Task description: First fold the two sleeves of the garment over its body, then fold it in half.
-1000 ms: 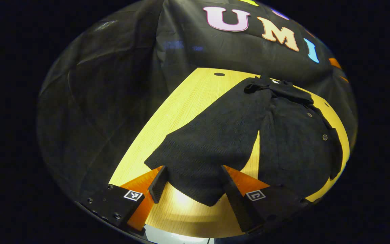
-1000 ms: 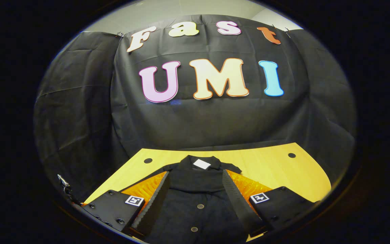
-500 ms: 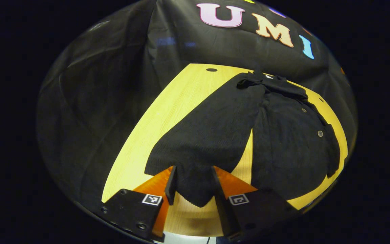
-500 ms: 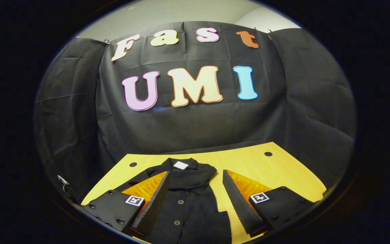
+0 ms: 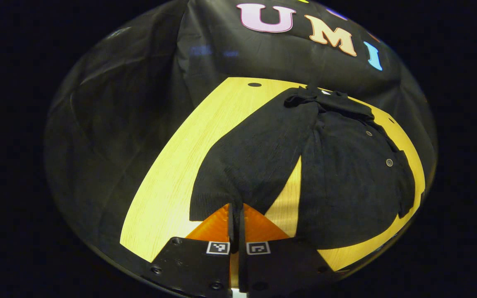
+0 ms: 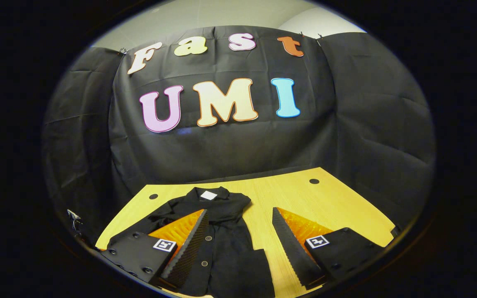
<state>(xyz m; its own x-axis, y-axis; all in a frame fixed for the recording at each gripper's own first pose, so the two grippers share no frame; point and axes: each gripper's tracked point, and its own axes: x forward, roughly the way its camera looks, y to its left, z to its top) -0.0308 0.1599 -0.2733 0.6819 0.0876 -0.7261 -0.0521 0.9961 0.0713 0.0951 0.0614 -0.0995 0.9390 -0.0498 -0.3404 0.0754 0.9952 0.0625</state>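
- A black buttoned garment [image 5: 346, 174] is spread on the yellow wooden table [image 5: 172, 174], collar toward the booth's back wall.
- Its near sleeve [image 5: 255, 161] is pinched at the cuff by the left gripper [image 5: 236, 215], fingers pressed together on the cloth.
- The right gripper [image 6: 238, 244] is held above the garment's front, fingers spread wide, nothing gripped.

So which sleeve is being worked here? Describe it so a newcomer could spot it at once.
On the yellow wooden table lies a black buttoned garment. One sleeve reaches from its collar end toward the left tongs. Unlike the flat body beside it, its cuff is pinched between the closed fingers.
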